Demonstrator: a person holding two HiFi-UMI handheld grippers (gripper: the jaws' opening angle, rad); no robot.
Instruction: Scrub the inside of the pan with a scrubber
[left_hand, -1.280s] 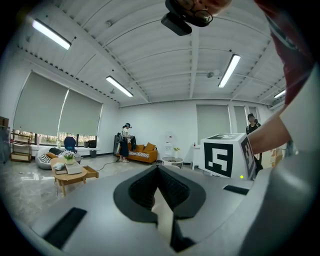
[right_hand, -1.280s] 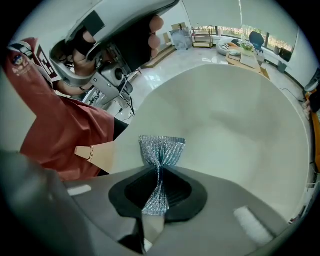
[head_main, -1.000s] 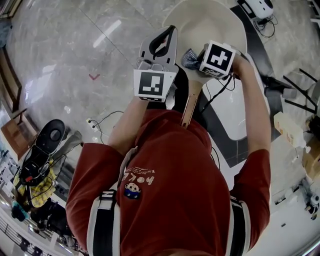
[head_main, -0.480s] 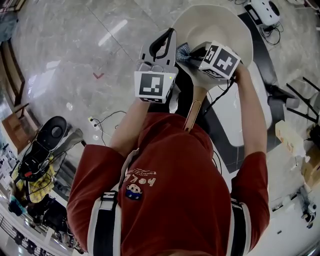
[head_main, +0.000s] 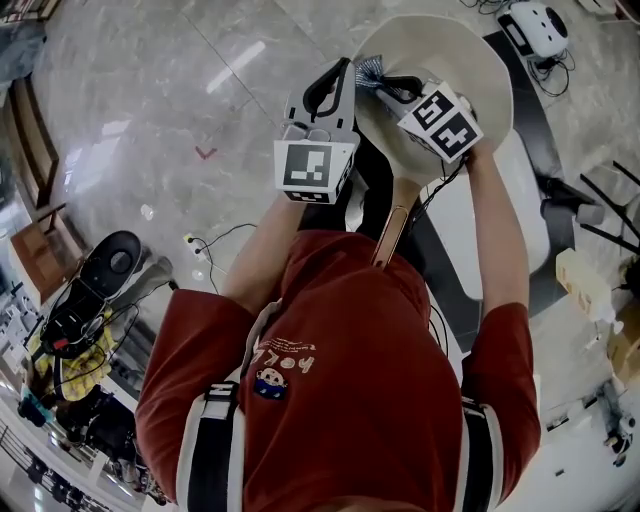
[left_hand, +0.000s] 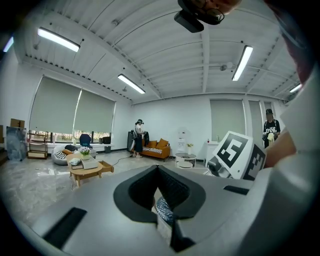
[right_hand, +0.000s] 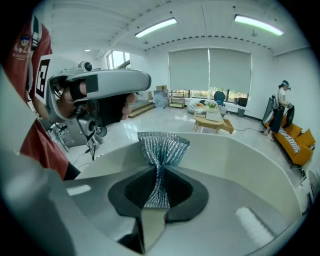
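A person holds a cream pan (head_main: 455, 45) with a wooden handle (head_main: 390, 225) up in front of the chest. My left gripper (head_main: 343, 72) is shut on the pan's left rim, which shows as a cream sliver (left_hand: 156, 196) between the jaws in the left gripper view. My right gripper (head_main: 386, 86) is shut on a silvery mesh scrubber (head_main: 369, 72). The scrubber (right_hand: 162, 150) fans out past the jaws against the pan's inner wall (right_hand: 240, 160), close to the left gripper (right_hand: 100, 85). A bit of the mesh (left_hand: 164, 211) also shows below the left jaws.
Below lies a glossy marble floor (head_main: 150, 90) with cables (head_main: 215, 245). A white table (head_main: 480, 230) stands at the right, and bags and gear (head_main: 90, 290) lie at the lower left. A low wooden table (right_hand: 215, 120), an orange sofa (left_hand: 152, 148) and standing people are in the room.
The right gripper has carried the scrubber up and to the left across the pan's inside, toward the rim held by the left gripper. The pan and left gripper have shifted slightly upward.
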